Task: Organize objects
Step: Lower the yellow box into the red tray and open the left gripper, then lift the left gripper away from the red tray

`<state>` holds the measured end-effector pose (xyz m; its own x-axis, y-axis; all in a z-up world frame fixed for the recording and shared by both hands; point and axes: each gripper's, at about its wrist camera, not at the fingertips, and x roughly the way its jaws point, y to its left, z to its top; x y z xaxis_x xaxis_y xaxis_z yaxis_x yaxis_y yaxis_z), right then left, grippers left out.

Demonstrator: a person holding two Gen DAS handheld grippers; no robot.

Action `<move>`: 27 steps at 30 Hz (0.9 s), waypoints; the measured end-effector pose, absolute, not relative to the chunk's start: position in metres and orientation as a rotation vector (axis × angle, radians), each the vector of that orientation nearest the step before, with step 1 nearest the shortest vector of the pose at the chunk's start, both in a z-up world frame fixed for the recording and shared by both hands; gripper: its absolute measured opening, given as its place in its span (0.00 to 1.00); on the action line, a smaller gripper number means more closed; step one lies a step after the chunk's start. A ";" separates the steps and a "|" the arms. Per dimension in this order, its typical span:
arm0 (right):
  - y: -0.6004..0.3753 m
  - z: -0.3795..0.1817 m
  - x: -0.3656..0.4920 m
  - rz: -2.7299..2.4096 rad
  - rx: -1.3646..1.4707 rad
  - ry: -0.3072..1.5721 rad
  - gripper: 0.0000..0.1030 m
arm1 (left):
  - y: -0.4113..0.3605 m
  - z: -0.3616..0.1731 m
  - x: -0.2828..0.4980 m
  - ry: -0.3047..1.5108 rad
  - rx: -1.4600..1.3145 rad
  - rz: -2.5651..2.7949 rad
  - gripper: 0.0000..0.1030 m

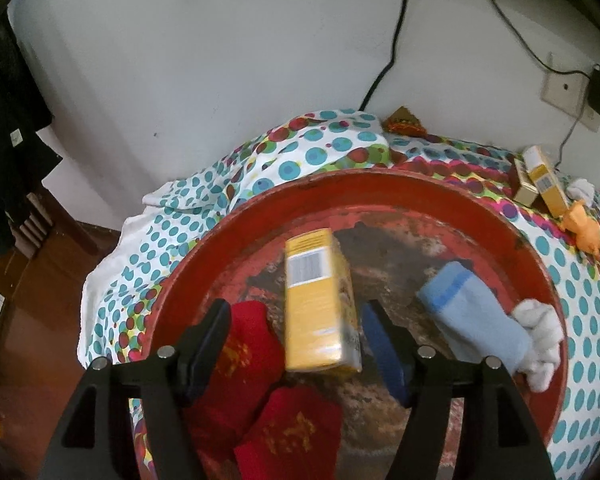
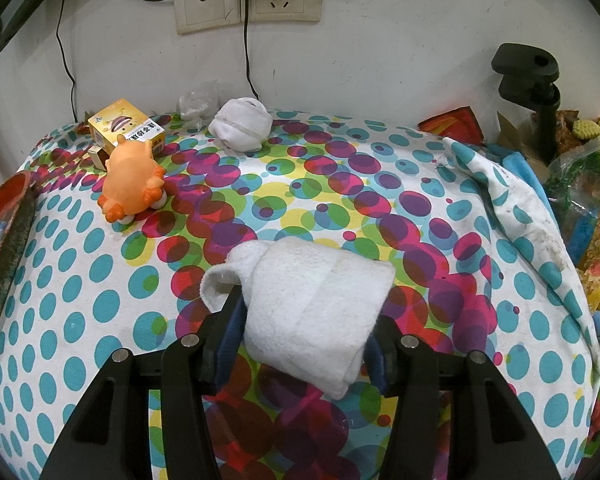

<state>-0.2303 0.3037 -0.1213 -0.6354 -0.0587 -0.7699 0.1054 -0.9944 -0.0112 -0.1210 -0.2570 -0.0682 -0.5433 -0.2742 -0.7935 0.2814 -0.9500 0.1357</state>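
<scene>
A worn red round tray (image 1: pixel 420 184) lies on the dotted tablecloth. In it are a yellow box (image 1: pixel 316 300), two red socks (image 1: pixel 244 352), a light blue sock (image 1: pixel 472 312) and a white sock (image 1: pixel 540 340). My left gripper (image 1: pixel 296 312) hangs open over the tray. The blurred yellow box sits between its fingers, and neither pad touches it. My right gripper (image 2: pixel 306 312) is shut on a folded white sock (image 2: pixel 312 288) just above the cloth. An orange toy (image 2: pixel 134 184), another yellow box (image 2: pixel 124 124) and a balled white sock (image 2: pixel 242 122) rest near the wall.
Wall sockets (image 2: pixel 248 4) with hanging cables are behind the table. A black clamp (image 2: pixel 528 76) and bags of clutter (image 2: pixel 580 200) crowd the right side. The tray's rim (image 2: pixel 8 192) shows at the right wrist view's left edge. Wooden floor (image 1: pixel 40 280) lies left of the table.
</scene>
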 end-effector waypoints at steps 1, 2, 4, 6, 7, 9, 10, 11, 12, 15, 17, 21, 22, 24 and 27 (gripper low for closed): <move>0.304 -0.121 -0.230 -2.760 1.297 0.084 0.49 | -0.253 -0.066 -0.118 0.002 1.284 -2.516 0.68; 0.304 -0.121 -0.230 -2.760 1.297 0.084 0.49 | -0.250 -0.064 -0.115 -0.003 1.276 -2.525 0.68; 0.303 -0.121 -0.230 -2.761 1.296 0.087 0.49 | -0.243 -0.060 -0.107 -0.023 1.253 -2.543 0.68; 0.304 -0.121 -0.230 -2.762 1.296 0.090 0.49 | -0.234 -0.056 -0.097 -0.033 1.233 -2.562 0.68; 0.304 -0.121 -0.230 -2.760 1.296 0.086 0.49 | -0.230 -0.054 -0.092 -0.033 1.226 -2.571 0.68; 0.304 -0.121 -0.230 -2.758 1.295 0.080 0.49 | -0.223 -0.054 -0.079 -0.030 1.222 -2.570 0.68; 0.305 -0.121 -0.230 -2.757 1.295 0.077 0.48 | -0.220 -0.053 -0.072 -0.020 1.214 -2.577 0.68; 0.306 -0.121 -0.230 -2.755 1.292 0.078 0.47 | -0.216 -0.053 -0.063 -0.006 1.207 -2.583 0.68; 0.307 -0.120 -0.229 -2.755 1.290 0.082 0.47 | -0.212 -0.054 -0.054 0.005 1.214 -2.584 0.68; 0.309 -0.121 -0.229 -2.750 1.286 0.075 0.45 | -0.204 -0.055 -0.030 0.033 1.192 -2.607 0.68; 0.306 -0.121 -0.230 -2.748 1.284 0.072 0.45 | -0.199 -0.054 -0.009 0.043 1.157 -2.622 0.68; 0.304 -0.121 -0.230 -2.751 1.284 0.083 0.44 | -0.196 -0.052 0.019 0.048 1.106 -2.627 0.68; 0.304 -0.121 -0.230 -2.754 1.284 0.091 0.44 | -0.196 -0.051 0.024 0.054 1.099 -2.626 0.68; 0.303 -0.121 -0.230 -2.758 1.284 0.109 0.44 | -0.198 -0.052 0.035 0.080 1.108 -2.629 0.68; 0.305 -0.121 -0.230 -2.760 1.285 0.119 0.44 | -0.202 -0.053 0.046 0.084 1.097 -2.631 0.68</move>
<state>-0.2297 0.3052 -0.1208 -0.6404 -0.0525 -0.7662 0.1181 -0.9925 -0.0307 0.0456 -0.2023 -0.0526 -0.6687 -0.2411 -0.7034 0.2857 -0.9566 0.0563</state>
